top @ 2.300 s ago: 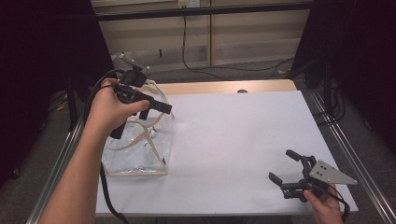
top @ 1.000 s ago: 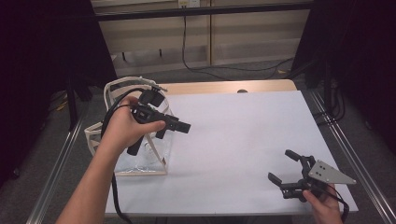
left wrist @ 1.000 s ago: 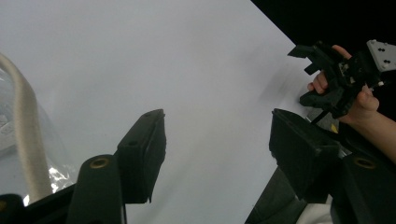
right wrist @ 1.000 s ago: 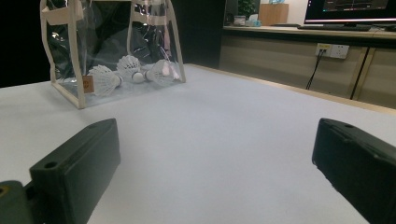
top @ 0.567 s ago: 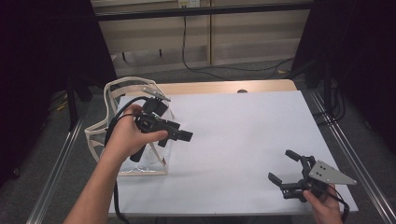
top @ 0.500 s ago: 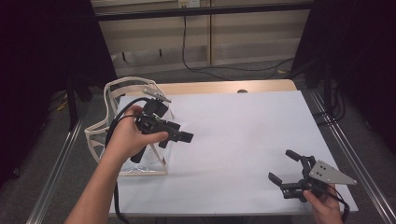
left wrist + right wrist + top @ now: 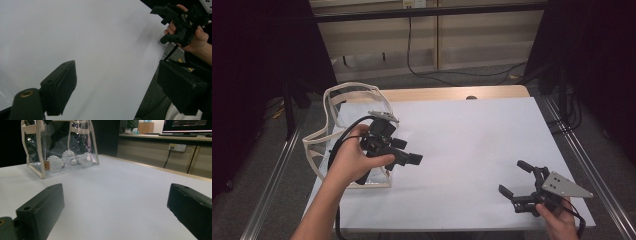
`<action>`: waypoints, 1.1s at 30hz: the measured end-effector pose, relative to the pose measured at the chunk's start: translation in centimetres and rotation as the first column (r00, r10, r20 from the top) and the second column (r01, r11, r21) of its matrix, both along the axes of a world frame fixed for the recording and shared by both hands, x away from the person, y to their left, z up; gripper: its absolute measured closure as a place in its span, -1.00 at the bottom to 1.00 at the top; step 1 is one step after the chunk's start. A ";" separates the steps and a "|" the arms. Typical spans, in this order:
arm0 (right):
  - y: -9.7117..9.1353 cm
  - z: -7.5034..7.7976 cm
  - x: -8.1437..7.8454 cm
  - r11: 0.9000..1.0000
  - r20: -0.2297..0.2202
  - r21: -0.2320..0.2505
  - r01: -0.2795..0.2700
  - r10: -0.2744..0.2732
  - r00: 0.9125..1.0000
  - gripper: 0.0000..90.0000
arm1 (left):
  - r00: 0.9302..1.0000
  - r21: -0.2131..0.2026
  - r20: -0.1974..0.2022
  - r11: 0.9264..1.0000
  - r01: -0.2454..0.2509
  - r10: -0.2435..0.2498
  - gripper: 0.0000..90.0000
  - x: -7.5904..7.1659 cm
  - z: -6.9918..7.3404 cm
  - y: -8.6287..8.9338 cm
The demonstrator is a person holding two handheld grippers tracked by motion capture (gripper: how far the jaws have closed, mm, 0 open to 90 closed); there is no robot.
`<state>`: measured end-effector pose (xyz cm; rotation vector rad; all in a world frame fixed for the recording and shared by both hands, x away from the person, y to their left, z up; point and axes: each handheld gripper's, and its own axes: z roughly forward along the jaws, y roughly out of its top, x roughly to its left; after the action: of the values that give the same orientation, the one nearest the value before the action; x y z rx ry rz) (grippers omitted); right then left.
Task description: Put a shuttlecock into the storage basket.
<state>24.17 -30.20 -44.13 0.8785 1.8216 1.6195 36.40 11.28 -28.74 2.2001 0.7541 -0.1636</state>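
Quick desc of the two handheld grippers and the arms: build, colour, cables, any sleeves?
Both grippers are black, each with two blocky rectangular jaws. The left gripper trails a black cable looping past the wrist and carries a small grey plate on top. The right gripper has a grey three-cornered plate dotted with small holes, and a black cable too. A brass-coloured insert shows near the left gripper's jaw base. Both forearms are bare, no sleeves.
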 end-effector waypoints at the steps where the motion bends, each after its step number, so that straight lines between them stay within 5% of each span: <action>1: 0.1 0.0 0.0 1.000 0.000 -0.003 -0.002 0.002 1.000 -0.98 | 1.000 -0.001 0.003 1.000 0.009 -0.009 -0.67 -0.2 -0.1 0.0; 33: 0.3 0.0 0.2 1.000 -0.003 -0.006 -0.012 0.012 1.000 -0.98 | 0.996 0.022 0.048 0.997 0.073 -0.074 -0.88 -2.1 -4.1 0.7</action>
<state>24.41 -29.89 -44.18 0.8691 1.8370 1.6198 34.27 11.96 -32.81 2.2444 0.6515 -0.1388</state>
